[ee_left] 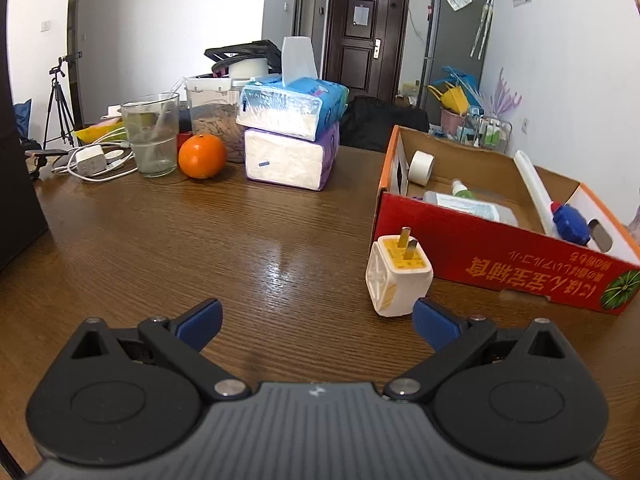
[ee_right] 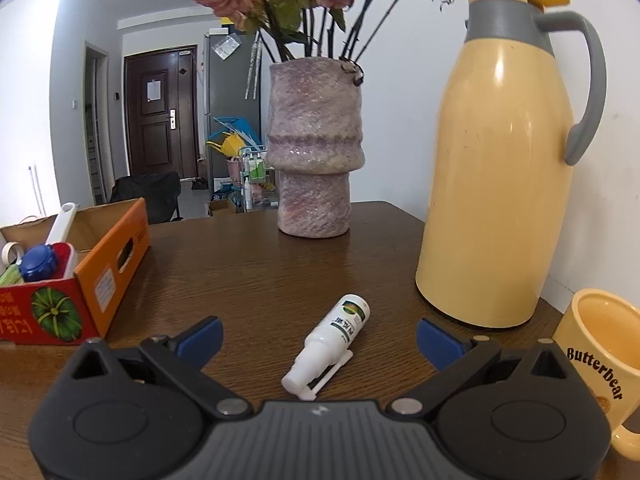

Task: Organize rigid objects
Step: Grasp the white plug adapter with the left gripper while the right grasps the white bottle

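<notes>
A white plug adapter (ee_left: 398, 276) with a yellow face and two prongs stands on the wooden table, just ahead of the right fingertip of my left gripper (ee_left: 318, 326), which is open and holds nothing. Behind the adapter is a red and orange cardboard box (ee_left: 500, 256) holding a tape roll (ee_left: 421, 167), a flat bottle (ee_left: 468, 205) and a white tool with a blue cap (ee_left: 570, 224). My right gripper (ee_right: 320, 338) is open, with a small white spray bottle (ee_right: 330, 342) lying on the table between its fingers, untouched. The same box (ee_right: 108, 268) sits at that view's left.
Stacked tissue packs (ee_left: 292, 132), an orange (ee_left: 202, 156), a glass (ee_left: 151, 134), a clear jar (ee_left: 212, 116) and a charger with cables (ee_left: 90, 160) line the table's far side. A purple vase of dried roses (ee_right: 314, 148), a yellow thermos jug (ee_right: 508, 160) and a yellow mug (ee_right: 600, 364) stand near the right gripper.
</notes>
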The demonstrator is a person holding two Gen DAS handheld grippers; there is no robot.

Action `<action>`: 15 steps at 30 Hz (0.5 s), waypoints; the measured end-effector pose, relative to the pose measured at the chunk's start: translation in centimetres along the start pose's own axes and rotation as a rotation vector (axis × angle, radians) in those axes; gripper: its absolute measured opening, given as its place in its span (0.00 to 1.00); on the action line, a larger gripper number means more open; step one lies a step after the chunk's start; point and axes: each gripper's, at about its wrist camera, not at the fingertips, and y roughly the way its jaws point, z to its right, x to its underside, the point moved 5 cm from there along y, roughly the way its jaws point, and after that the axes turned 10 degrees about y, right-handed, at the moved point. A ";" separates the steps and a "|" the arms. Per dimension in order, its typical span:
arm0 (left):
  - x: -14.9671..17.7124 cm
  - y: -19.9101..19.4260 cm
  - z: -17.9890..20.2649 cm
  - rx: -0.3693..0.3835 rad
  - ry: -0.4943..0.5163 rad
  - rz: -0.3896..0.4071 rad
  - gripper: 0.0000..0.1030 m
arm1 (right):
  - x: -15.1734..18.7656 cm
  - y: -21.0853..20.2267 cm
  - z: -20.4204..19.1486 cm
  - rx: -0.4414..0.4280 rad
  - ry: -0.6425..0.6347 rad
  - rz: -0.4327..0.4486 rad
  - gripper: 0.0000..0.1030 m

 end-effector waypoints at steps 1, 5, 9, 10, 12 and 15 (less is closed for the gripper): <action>-0.1 0.2 0.1 0.004 0.003 -0.001 1.00 | -0.1 0.2 0.1 0.001 0.006 -0.003 1.00; -0.4 0.8 1.1 0.043 0.025 0.011 1.00 | -0.3 0.9 0.6 0.007 0.024 -0.009 1.00; -0.9 1.4 2.9 0.052 0.062 0.018 1.00 | -0.3 1.3 0.9 0.015 0.032 -0.017 1.00; -1.1 1.7 3.2 0.046 0.069 0.015 1.00 | -0.3 1.4 1.0 0.017 0.033 -0.019 1.00; -1.3 2.4 3.8 0.034 0.076 0.013 1.00 | -0.3 1.5 1.1 0.021 0.037 -0.021 1.00; -1.9 3.5 4.4 0.016 0.068 0.008 1.00 | -0.4 1.8 1.5 0.031 0.044 -0.021 1.00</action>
